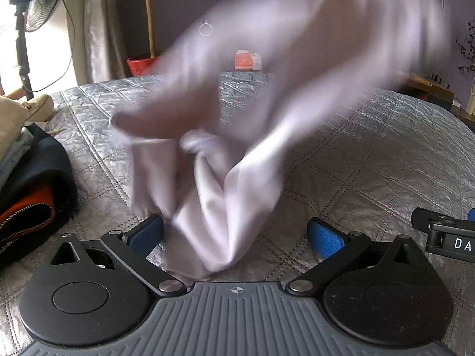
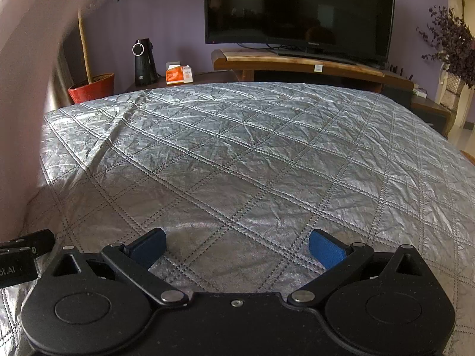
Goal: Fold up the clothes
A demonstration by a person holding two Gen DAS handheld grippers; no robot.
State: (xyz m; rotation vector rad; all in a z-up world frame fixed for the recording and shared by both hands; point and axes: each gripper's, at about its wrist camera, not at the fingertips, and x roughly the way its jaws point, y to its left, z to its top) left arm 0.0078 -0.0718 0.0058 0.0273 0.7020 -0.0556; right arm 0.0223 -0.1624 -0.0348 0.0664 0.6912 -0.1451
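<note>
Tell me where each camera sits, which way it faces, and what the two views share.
Left wrist: on the left hand-held gripper, facing across the bed; a blurred pale garment lies between its open fingers.
Right wrist: on the right hand-held gripper, open, facing bare quilt toward the TV.
Shared: quilted bed, red plant pot, orange box, and each shows the other gripper's edge.
</note>
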